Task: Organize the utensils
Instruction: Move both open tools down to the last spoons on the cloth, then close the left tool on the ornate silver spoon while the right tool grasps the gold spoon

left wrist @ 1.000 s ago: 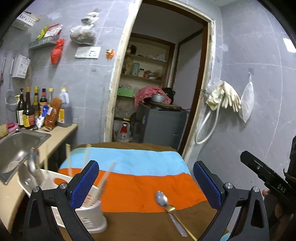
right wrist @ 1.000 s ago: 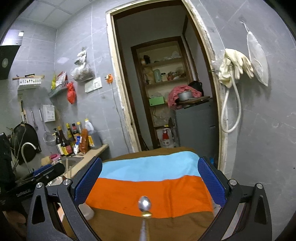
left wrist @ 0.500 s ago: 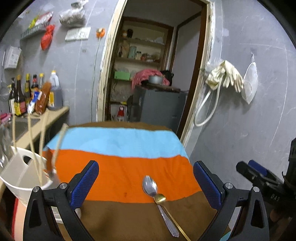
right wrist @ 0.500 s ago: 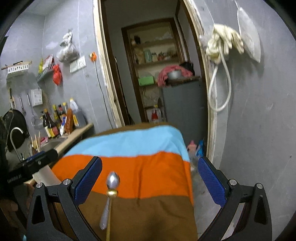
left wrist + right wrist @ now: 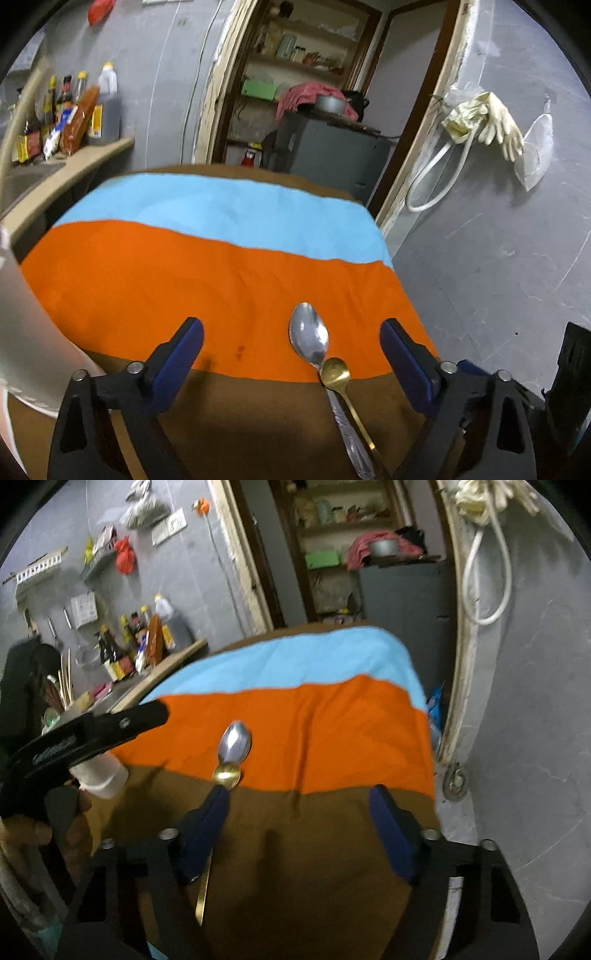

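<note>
The right gripper (image 5: 299,825) hangs low over the desk (image 5: 314,867), jaws part open and closing, with only bare brown cloth between its blue pads. Its left pad sits over the spoon handles, so both spoons lie at that edge, not inside the gap. The left gripper (image 5: 291,360) is wide, also closing, and holds nothing; the spoons lie between its pads, toward the right one, untouched. On the desk, covered by a striped cloth (image 5: 207,273) of blue, orange and brown, a silver spoon (image 5: 309,338) rests with its bowl on the orange band and its handle running back over the brown. A smaller gold spoon (image 5: 335,371) lies across it, its bowl touching the silver spoon's neck. A white holder (image 5: 101,773) with chopsticks (image 5: 65,681) stands at the left edge of the desk, near the hand carrying the left gripper. The step in hand looks like the reach for a spoon, before any pickup. The next move calls for shifting one gripper so a single handle sits squarely between its pads, separating the crossed spoons, then carrying that spoon to the holder.
</note>
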Demonstrator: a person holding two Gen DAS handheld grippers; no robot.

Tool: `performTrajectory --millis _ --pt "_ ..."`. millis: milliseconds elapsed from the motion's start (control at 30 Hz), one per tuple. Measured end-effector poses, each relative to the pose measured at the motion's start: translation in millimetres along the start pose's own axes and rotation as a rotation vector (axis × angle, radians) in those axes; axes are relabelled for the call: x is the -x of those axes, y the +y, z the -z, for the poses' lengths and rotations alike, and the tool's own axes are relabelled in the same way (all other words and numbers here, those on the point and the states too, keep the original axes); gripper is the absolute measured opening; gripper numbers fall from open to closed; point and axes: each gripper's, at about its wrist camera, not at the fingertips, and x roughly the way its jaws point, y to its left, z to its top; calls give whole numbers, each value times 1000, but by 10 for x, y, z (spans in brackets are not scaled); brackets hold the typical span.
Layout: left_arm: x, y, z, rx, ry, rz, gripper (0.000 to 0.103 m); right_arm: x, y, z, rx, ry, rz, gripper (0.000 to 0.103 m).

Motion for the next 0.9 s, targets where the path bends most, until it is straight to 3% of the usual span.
performTrajectory --millis 200,300,600,800,900 --pt "-260 163 8 43 70 8 74 -223 204 131 58 83 -43 50" --pt "-349 218 22 60 92 -1 74 -275 389 138 134 115 -45 44" --pt "-413 307 50 98 119 -2 74 -361 771 191 261 165 60 44" --pt "-429 293 30 92 122 14 74 -320 728 112 228 162 154 42" --pt "-458 274 21 82 129 33 74 -335 575 52 181 154 182 35"
